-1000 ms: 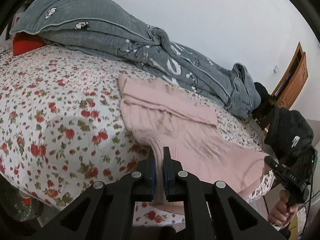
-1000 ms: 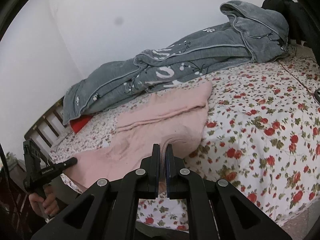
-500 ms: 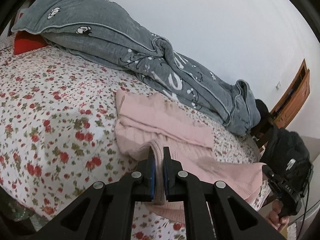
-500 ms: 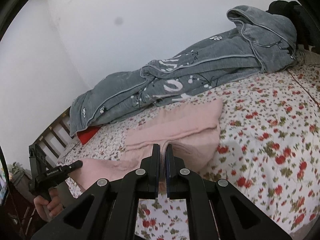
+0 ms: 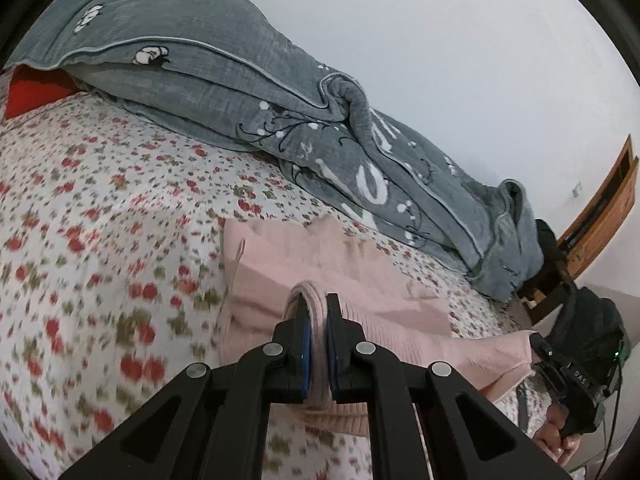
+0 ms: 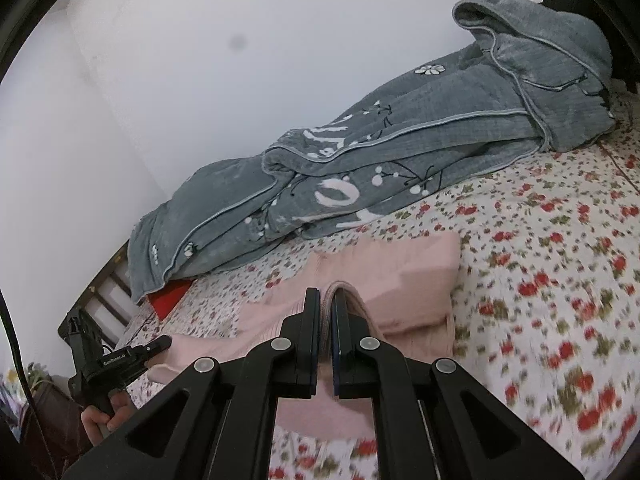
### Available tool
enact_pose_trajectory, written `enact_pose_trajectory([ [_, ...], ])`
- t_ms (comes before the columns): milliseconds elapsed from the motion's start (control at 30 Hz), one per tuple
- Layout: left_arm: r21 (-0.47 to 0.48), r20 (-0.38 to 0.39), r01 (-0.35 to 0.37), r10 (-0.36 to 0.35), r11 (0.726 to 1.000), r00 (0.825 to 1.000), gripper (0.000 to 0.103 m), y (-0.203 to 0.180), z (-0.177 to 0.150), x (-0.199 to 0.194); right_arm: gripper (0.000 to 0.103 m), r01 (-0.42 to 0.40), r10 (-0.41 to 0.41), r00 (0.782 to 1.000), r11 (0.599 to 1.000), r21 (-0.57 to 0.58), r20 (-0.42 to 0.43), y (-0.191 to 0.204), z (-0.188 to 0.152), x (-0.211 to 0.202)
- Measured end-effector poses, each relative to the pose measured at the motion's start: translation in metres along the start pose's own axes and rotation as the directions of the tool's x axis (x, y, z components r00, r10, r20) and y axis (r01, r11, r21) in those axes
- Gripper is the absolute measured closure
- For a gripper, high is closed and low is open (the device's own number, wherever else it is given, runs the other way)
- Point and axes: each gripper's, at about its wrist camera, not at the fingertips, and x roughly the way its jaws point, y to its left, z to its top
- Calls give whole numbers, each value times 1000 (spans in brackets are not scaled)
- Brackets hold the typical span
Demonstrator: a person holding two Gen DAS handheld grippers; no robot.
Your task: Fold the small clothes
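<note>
**Left wrist view: pink sweater pinched above a flowered bed**

A bed with a white sheet printed with red flowers fills the room's foreground. A rumpled grey blanket lies along the pale wall, and a red pillow peeks out beneath it. A wooden door stands at far right. The pink sweater lies partly folded mid-bed. The left claw pinches one hem edge; the right claw pinches the other.
</note>
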Motion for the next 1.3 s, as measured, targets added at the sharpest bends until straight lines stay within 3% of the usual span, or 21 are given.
enact_pose_trajectory([
  [433,-13,-58,-76,75,997,995,96,8,58,112,98,32,-24,997,995,95,-76,-41,46,115],
  [567,-43,-113,-65,60,997,992,94,16,68,141,93,93,-84,991,992,87,-105,-52,53,153],
  [700,-1,-108,-151,150,988,983,76,18,75,151,84,117,-109,988,991,71,-110,-62,59,172],
  [767,11,-98,-152,153,988,983,65,21,76,150,70,113,-109,987,993,29,-121,-61,59,174],
  [833,16,-94,-132,133,991,987,49,24,73,149,65,123,-124,984,992,-17,-125,-61,56,174],
  [967,71,-118,-106,114,992,986,47,18,68,157,61,151,-163,973,985,-79,-166,-64,45,186],
  [1133,158,-172,-76,103,985,980,45,1,61,179,60,195,-218,939,975,-108,-267,-75,34,212],
  [1300,235,-187,-154,200,960,962,48,-12,57,209,60,217,-257,911,964,-157,-322,-75,28,237],
])
